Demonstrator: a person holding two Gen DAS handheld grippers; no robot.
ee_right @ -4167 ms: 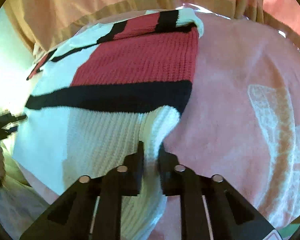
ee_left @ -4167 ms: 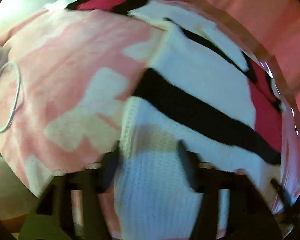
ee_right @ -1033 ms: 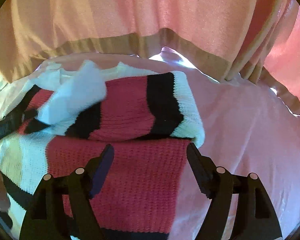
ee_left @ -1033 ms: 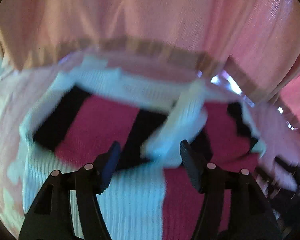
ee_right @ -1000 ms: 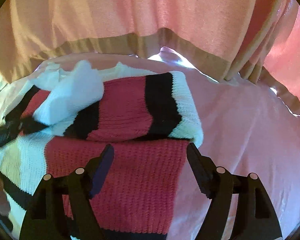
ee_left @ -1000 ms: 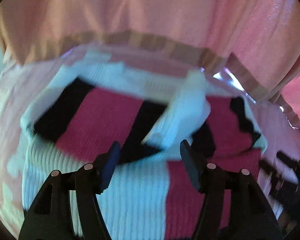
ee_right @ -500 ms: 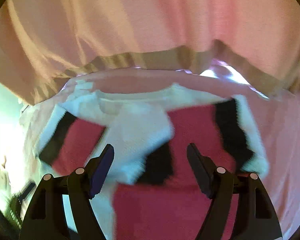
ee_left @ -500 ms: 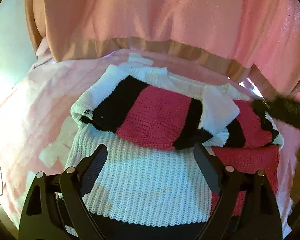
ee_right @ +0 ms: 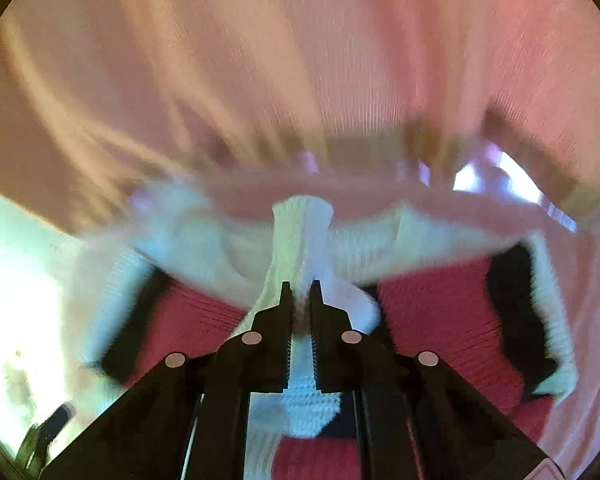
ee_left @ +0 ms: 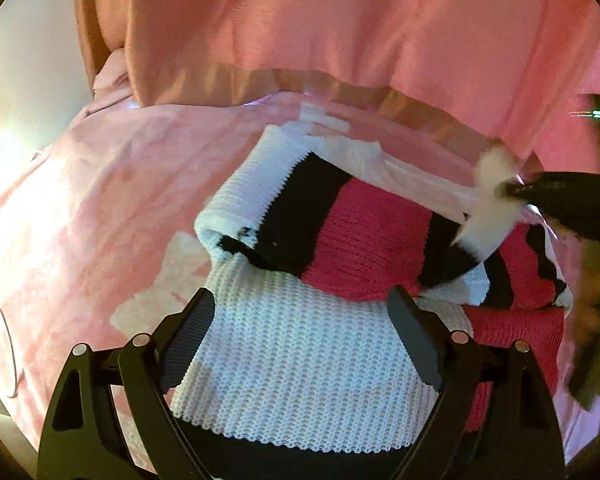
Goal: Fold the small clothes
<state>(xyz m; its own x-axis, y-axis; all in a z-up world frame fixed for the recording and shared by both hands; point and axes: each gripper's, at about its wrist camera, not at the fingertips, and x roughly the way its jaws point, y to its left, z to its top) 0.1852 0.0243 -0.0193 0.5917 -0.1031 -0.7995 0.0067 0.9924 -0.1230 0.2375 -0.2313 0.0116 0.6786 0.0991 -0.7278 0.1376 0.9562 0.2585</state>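
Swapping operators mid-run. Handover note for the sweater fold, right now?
Left gripper: jaws wide open, empty, hovering over the sweater's white body panel.
Right gripper: jaws shut on the white sleeve cuff, lifted above the red and black stripes.
Sweater lies on the pink blanket, below the pink curtain.
Done: sleeves laid across the chest.
Left: set this cuff down flat, then probably fold the body.

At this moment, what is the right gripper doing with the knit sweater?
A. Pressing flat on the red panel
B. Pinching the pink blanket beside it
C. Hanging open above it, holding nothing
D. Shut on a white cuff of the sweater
D: in the right wrist view the right gripper has its jaws shut on the white ribbed cuff of the sweater, while the left gripper is open over the white panel.
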